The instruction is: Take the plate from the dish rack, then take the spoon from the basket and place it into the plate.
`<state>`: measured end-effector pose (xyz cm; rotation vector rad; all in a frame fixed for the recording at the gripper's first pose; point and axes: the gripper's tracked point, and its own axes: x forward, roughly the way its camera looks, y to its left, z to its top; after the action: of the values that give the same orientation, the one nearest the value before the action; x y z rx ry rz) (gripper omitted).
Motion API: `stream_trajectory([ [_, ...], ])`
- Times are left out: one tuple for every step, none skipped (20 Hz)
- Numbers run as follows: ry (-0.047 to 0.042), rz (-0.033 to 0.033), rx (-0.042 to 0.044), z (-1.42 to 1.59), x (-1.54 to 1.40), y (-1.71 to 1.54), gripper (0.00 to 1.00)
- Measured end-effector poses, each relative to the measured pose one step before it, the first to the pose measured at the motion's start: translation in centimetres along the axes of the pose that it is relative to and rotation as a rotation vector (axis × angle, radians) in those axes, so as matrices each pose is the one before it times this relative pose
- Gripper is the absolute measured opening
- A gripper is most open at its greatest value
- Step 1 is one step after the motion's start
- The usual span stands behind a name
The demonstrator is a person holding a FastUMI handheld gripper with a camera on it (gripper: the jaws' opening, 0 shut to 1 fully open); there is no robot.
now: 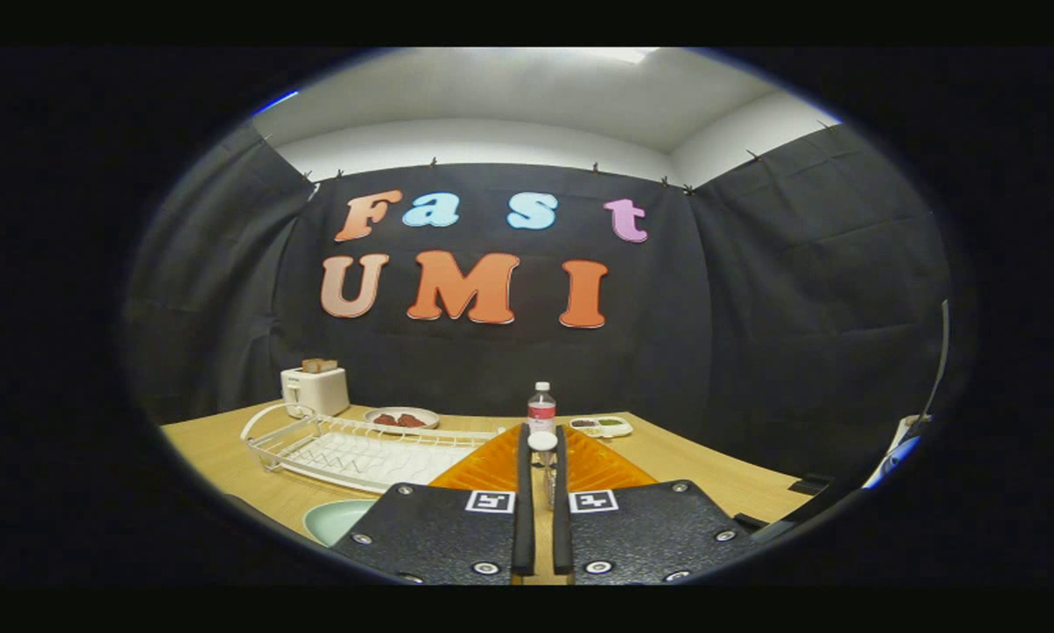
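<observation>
Bright overhead ceiling light, sharp centre, fisheye-bent, darkened edges

Wood, wire and plastic on the table
Matt wooden table (228, 453); coated wire dish rack (351, 448); glossy, probably plastic orange basket (491, 466); shiny spoon (543, 444).

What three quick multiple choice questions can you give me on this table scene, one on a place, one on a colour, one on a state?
1. Where is the green plate?
A) on the table beside the dish rack
B) standing in the rack's slots
C) on the floor

2. What colour is the basket?
A) blue
B) white
C) orange

3. What are the fingers of the tool doing?
A) spread wide apart
B) closed on the spoon
C) closed on nothing

Answers:
1 A, the plate lies on the wood next to the rack.
2 C, orange ribbed walls show just beyond the fingers.
3 B, the spoon stands upright, pinched between both fingers.
</observation>
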<state>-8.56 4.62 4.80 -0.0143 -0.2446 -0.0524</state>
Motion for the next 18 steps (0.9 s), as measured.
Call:
stream_trajectory([
  [0.00123,0.01403,0.0057,0.004,-0.586,0.743,0.08],
  [0.00535,0.01403,0.00613,-0.155,-0.515,0.682,0.08],
  [0.00514,0.01053,0.00915,-0.194,-0.533,0.61,0.08],
  [0.00415,0.0123,0.01011,-0.243,-0.375,0.632,0.08],
  [0.00847,0.01438,0.00905,-0.325,-0.395,0.757,0.08],
  [0.00728,0.01733,0.0052,-0.321,-0.419,0.893,0.08],
  [0.00298,0.01431,0.00296,-0.291,-0.307,0.71,0.08],
  [0.00405,0.0146,-0.00169,-0.304,-0.237,0.714,0.08],
  [0.00568,0.01505,-0.00239,-0.35,-0.165,0.73,0.08],
  [0.01093,0.01586,-0.00082,-0.566,-0.114,0.75,0.08],
  [0.01019,0.01778,-0.00001,-0.493,-0.039,0.759,0.08],
  [0.01017,0.0156,-0.00152,-0.433,0.035,0.717,0.08],
  [0.01059,0.01537,-0.00456,-0.439,-0.008,0.624,0.08],
  [0.00652,0.0131,-0.00617,-0.386,0.051,0.625,0.08],
  [0.00549,0.0102,-0.00647,-0.323,0.019,0.503,0.08],
  [0.00699,0.01005,-0.00605,-0.422,0.075,0.472,0.08],
  [0.00722,0.00813,-0.0017,-0.349,0.151,0.413,0.08],
  [0.00661,0.00896,-0.00026,-0.397,0.196,0.479,0.08],
])
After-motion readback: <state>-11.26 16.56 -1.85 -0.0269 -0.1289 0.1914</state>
